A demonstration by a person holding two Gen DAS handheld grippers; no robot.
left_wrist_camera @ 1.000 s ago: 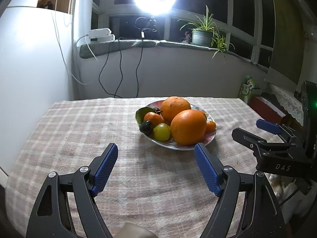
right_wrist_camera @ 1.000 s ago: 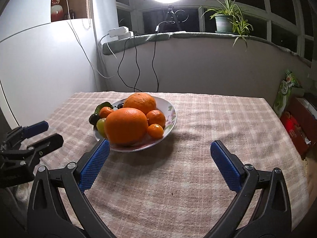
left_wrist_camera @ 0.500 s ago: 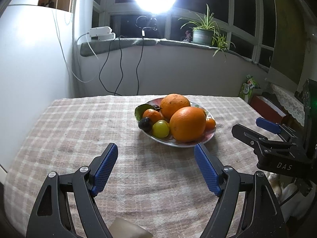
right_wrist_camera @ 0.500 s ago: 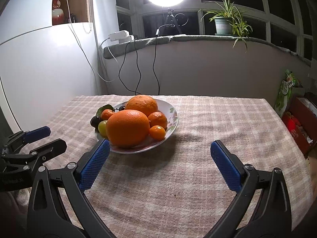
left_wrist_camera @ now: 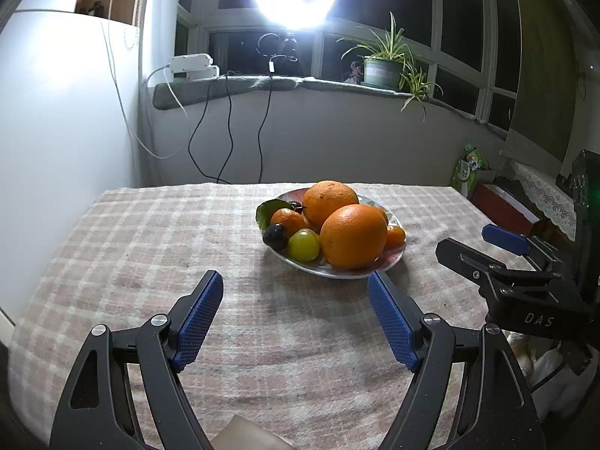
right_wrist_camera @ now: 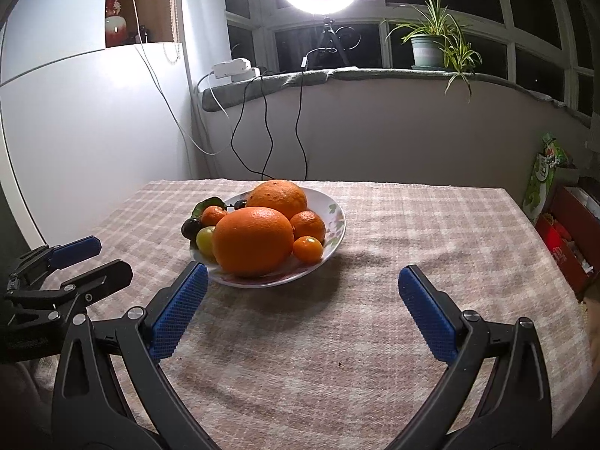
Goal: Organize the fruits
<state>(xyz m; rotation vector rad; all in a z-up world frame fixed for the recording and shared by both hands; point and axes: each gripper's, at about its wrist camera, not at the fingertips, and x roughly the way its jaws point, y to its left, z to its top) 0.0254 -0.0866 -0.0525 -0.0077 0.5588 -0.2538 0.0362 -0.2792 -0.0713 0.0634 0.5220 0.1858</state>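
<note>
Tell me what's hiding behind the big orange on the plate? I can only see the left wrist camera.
Observer: In the right wrist view, a tangerine sits on the plate just right of the big orange. The big orange blocks most of it from your side.
Child: Is the other gripper holding any fruit?
Observer: No. The right gripper is wide open with nothing between its fingers, and it is short of the plate.
</note>
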